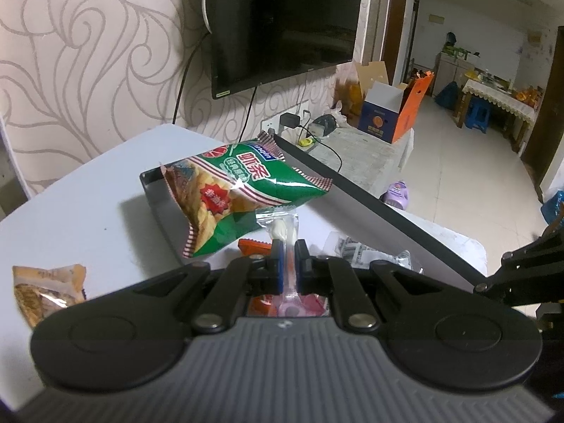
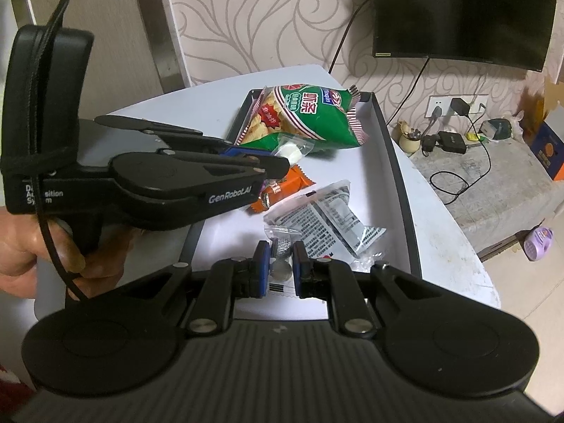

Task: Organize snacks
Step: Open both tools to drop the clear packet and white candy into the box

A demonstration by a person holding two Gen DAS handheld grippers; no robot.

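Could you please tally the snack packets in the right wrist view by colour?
Green: 1, chip bag
Orange: 2, overlapping orange packets, hard to separate
Clear: 2, white-sweet packet in the left gripper, silver-sweet packet in the right gripper
Black-printed: 1, printed packet
Total: 6

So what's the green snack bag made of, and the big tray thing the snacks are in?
The green snack bag looks like thin glossy plastic film: it crinkles, shines under the light and has zigzag-cut sealed ends. The tray looks like stiff card or plastic, I can't tell which: dark matte rim, smooth white floor, straight thin walls.
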